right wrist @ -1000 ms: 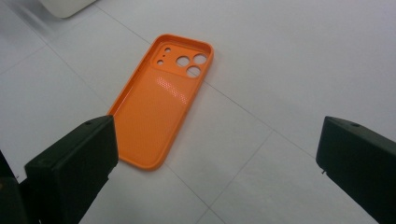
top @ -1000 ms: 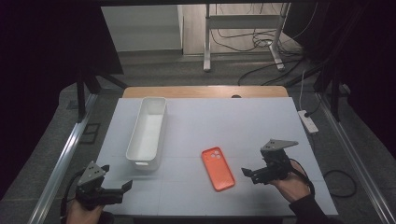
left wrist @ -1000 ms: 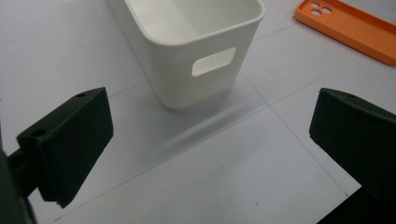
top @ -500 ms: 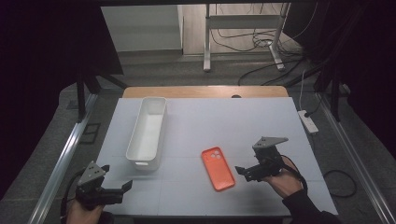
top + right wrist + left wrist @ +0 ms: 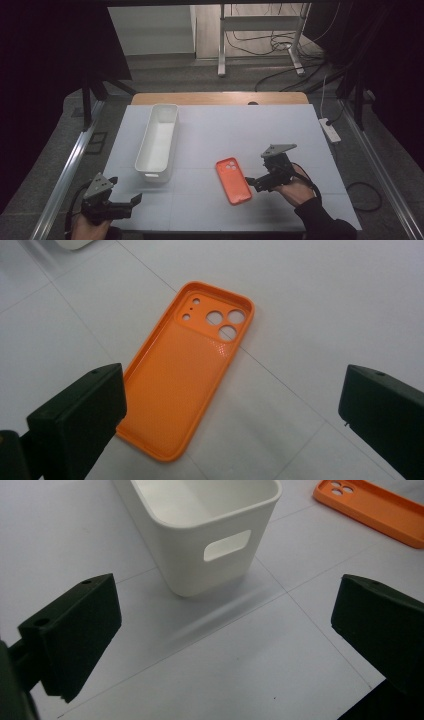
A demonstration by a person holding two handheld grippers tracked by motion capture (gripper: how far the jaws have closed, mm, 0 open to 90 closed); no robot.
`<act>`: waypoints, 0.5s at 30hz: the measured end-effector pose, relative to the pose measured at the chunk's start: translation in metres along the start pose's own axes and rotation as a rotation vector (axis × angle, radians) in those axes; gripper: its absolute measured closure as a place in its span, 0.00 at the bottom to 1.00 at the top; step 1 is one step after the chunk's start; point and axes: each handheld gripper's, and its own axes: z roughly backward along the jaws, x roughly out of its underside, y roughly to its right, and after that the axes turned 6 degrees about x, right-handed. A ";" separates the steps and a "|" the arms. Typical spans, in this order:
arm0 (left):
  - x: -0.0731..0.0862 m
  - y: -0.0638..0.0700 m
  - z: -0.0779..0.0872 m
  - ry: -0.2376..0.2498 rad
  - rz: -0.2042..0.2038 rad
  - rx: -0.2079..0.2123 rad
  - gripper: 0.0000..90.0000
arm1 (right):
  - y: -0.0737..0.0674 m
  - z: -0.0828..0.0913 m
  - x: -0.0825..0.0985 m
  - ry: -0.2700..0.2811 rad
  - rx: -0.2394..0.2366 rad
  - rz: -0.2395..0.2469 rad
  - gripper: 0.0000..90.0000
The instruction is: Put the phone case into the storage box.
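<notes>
Currently the phone case (image 5: pixel 185 375) lies flat on the desk (image 5: pixel 280 130), hollow side up, just ahead of the right tool (image 5: pixel 253 183) and slightly toward its left jaw. Judged from its thin walls, the case is light, flexible and somewhat slippery; the best hold is across a long side rim, near the middle. The right tool's jaws stand wide apart with nothing between them. The left tool (image 5: pixel 131 204) is likewise spread wide and empty, with the white bin (image 5: pixel 200 525) close ahead of it. The bin's far end is cut off in the left gripper view.
</notes>
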 end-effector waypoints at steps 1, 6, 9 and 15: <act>0.000 0.000 0.000 0.000 0.000 0.000 0.01 | -0.001 -0.001 -0.001 -0.002 0.000 0.004 0.00; 0.000 0.000 0.000 0.002 0.000 0.003 0.01 | -0.004 -0.011 -0.008 -0.013 -0.009 0.012 0.00; 0.000 0.000 0.000 -0.001 -0.005 0.003 0.01 | -0.006 -0.015 -0.011 -0.012 -0.013 0.014 0.00; 0.000 0.000 0.000 -0.003 -0.007 0.001 0.01 | -0.011 -0.024 -0.017 -0.021 -0.014 0.018 0.00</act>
